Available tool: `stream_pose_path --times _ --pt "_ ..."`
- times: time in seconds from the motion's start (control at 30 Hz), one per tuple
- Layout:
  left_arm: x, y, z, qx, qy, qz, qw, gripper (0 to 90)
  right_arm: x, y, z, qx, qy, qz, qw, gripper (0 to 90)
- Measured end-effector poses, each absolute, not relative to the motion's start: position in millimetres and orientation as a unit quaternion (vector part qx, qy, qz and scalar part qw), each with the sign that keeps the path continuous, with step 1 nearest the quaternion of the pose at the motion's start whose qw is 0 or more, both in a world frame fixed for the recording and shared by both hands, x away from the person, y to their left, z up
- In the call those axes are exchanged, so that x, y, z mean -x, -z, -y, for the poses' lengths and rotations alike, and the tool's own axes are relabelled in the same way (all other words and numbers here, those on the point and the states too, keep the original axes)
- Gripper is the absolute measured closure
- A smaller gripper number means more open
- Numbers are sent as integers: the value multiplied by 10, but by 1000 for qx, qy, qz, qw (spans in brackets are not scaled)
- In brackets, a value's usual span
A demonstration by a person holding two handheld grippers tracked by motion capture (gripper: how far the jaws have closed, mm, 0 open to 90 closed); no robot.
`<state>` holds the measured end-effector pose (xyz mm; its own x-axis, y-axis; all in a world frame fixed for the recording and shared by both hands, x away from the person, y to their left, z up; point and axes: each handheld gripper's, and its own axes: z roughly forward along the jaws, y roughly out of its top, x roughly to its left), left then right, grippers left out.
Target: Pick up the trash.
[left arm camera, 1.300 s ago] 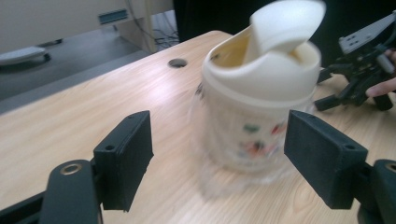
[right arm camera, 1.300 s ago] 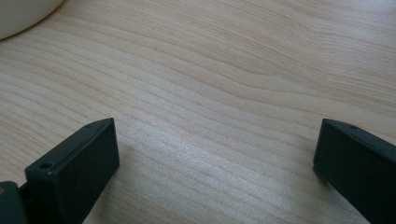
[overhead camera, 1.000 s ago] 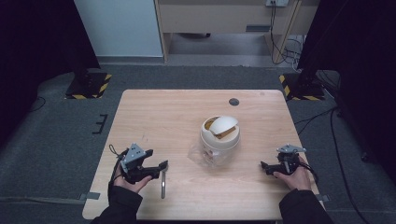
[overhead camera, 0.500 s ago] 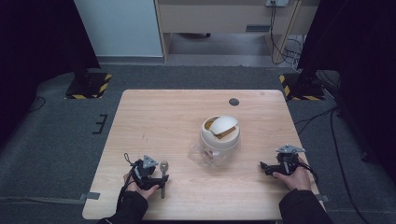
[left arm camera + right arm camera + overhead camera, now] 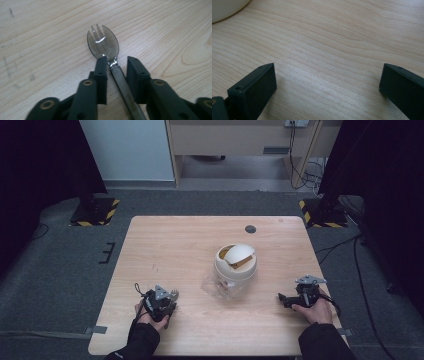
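My left gripper (image 5: 114, 65) low over surface (image 5: 170, 250), jaws just closing around spork (image 5: 103, 43) neck; left pad touches, right pad shows gap, so not yet clamped. Spork lies flat, handle running back between jaws, tined bowl ahead of tips. Right gripper (image 5: 284, 297) idle, jaws spread wide, nothing between. White tub (image 5: 235, 265) ahead, lid ajar, brownish contents unclear.

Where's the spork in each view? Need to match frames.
High view: spork near left on the table, head poking out past the left gripper.
Left gripper view: centre, tines up; the jaws have just been closing around its handle, with a gap at one pad.
Right gripper view: right gripper open over bare wood.
Shared landmark: the table's wood grain.
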<state>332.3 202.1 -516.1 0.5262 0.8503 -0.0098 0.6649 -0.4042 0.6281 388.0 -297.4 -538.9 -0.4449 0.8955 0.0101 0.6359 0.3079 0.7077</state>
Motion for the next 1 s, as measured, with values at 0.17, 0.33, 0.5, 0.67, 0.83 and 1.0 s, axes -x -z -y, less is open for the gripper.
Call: stream_pose_path --times 0.17,0.33,0.5,0.67,0.83,1.0 --pt "-3348 5153 -2057 -824 -147 -460 297 797 -3877 5369 2978 -485 -330 -785 197 112" --pt "-3338 5049 -2107 -809 -155 -456 337 797 -3865 5321 3001 -489 -340 -781 188 274" --pt "-3318 4889 -2143 -791 -178 -435 391 797 -3865 5252 3006 -489 -358 -772 192 301" --pt "-3302 4785 -2156 -777 -193 -423 425 797 -3854 5139 3016 -492 -392 -751 204 314" --pt "-3285 4612 -2179 -749 -213 -408 477 797 -3833 4973 3031 -481 -433 -727 227 315" --pt "-3246 4417 -2202 -721 -242 -386 521 797 -3792 4800 3048 -469 -482 -700 242 327"
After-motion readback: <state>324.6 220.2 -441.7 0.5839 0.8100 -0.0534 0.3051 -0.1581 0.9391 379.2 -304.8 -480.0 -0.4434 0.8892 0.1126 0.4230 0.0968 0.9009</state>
